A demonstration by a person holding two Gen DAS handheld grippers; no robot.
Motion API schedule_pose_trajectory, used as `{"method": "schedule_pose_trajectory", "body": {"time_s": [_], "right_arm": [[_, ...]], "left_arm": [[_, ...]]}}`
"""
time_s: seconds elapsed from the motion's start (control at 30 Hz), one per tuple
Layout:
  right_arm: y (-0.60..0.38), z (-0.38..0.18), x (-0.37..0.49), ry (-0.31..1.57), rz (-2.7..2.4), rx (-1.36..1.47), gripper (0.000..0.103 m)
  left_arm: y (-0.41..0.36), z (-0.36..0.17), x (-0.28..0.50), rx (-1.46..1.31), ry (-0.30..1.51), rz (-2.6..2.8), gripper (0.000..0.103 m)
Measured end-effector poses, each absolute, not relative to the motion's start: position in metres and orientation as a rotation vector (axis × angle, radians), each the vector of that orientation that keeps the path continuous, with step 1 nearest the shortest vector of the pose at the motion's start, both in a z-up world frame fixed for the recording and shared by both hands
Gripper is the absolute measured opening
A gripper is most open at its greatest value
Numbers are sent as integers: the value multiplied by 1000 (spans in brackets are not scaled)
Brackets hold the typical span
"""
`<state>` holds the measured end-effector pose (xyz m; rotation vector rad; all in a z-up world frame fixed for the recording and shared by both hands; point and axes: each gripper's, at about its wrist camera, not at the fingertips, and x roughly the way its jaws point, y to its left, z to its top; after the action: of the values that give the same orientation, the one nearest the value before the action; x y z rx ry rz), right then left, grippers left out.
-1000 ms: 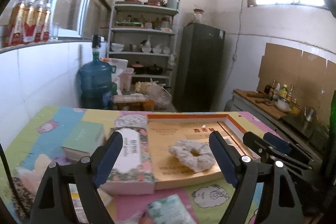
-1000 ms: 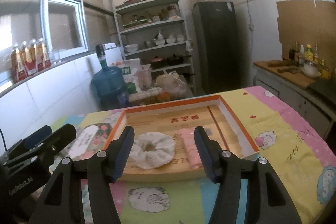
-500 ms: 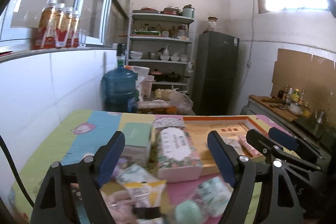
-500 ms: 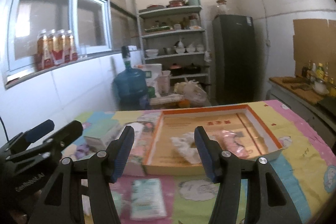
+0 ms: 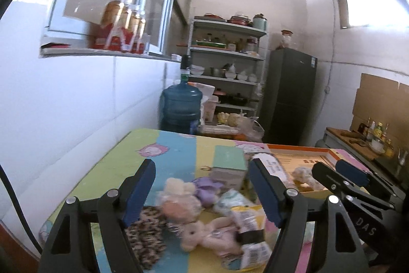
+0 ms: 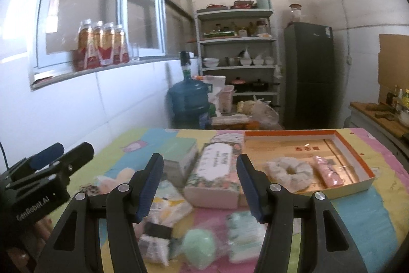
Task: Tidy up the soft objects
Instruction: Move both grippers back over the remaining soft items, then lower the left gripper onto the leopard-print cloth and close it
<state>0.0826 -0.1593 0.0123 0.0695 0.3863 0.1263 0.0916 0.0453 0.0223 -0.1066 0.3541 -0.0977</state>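
Both views have swung left onto a blurred toy pile (image 5: 194, 216); left gripper (image 5: 202, 191) narrowing, right gripper (image 6: 199, 186) agape, both empty.

trays (image 6: 363, 165): 1 | tissue boxes (image 6: 217, 170): 2 | scrunchies (image 6: 288, 172): 1 | bottles (image 6: 102, 45): 4

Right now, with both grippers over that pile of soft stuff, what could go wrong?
The pile is tangled: the left gripper may drag the purple scrunchie along with the pink plush. The right gripper could bump the tissue box into the orange-rimmed tray.
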Motion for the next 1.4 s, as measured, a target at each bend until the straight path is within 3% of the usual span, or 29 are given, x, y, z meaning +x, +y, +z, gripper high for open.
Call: {"method": "schedule_pose_trajectory", "body": {"time_s": [0.9, 1.4], "right_arm": [[-107, -34, 74, 512, 238, 20, 65], [-119, -44, 79, 533, 170, 18, 65]], "left_arm": [[124, -38, 73, -104, 456, -58, 76], [109, -87, 106, -134, 621, -129, 76]]}}
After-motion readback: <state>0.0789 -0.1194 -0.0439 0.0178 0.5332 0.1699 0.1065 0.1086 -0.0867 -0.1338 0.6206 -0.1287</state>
